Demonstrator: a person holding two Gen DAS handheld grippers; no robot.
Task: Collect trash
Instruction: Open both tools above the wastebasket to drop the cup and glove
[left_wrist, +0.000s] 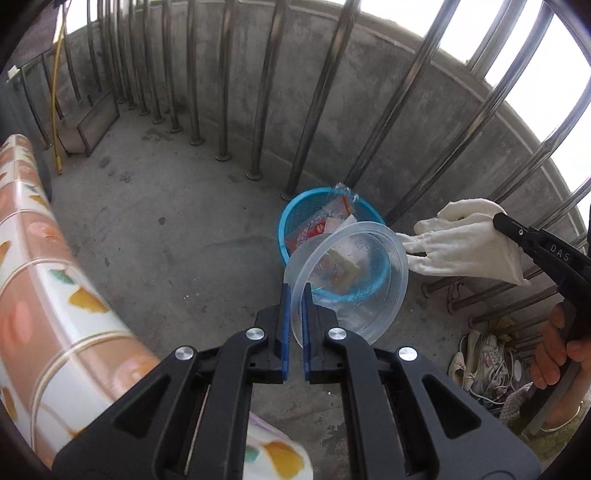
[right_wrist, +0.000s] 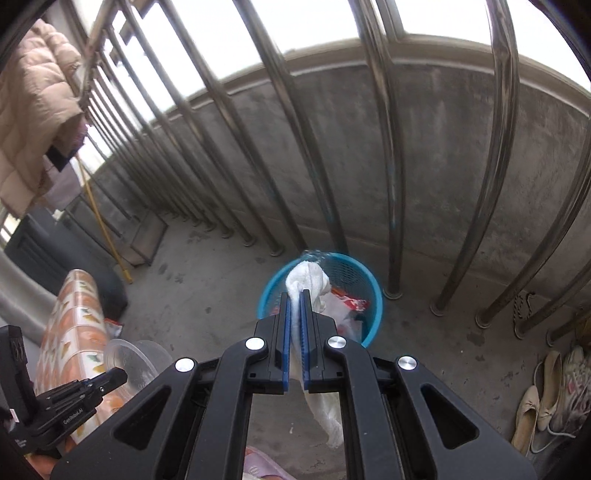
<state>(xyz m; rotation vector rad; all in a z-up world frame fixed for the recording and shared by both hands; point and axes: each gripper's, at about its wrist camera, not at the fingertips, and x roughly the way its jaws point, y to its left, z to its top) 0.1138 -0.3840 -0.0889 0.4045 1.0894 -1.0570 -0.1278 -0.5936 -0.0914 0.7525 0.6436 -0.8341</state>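
Left gripper (left_wrist: 294, 295): jaws clamped on rim of clear round plastic bowl (left_wrist: 354, 280), held over round blue plastic mesh basket (left_wrist: 282, 225) w/ red wrappers inside. Right gripper (right_wrist: 294, 302): jaws pinched on white cloth glove (right_wrist: 308, 282), also above basket, which sits on concrete floor near steel railing bars (right_wrist: 391, 192).

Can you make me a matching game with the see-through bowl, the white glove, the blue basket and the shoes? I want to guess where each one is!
Things:
1. clear plastic bowl
2. white glove
3. blue basket
4. shoes

Places:
A. standing on the concrete floor by the metal bars
B. pinched by its rim in the left gripper
C. lying on the floor at the right
D. clamped in the right gripper

Pairs: 1-B, 2-D, 3-A, 4-C
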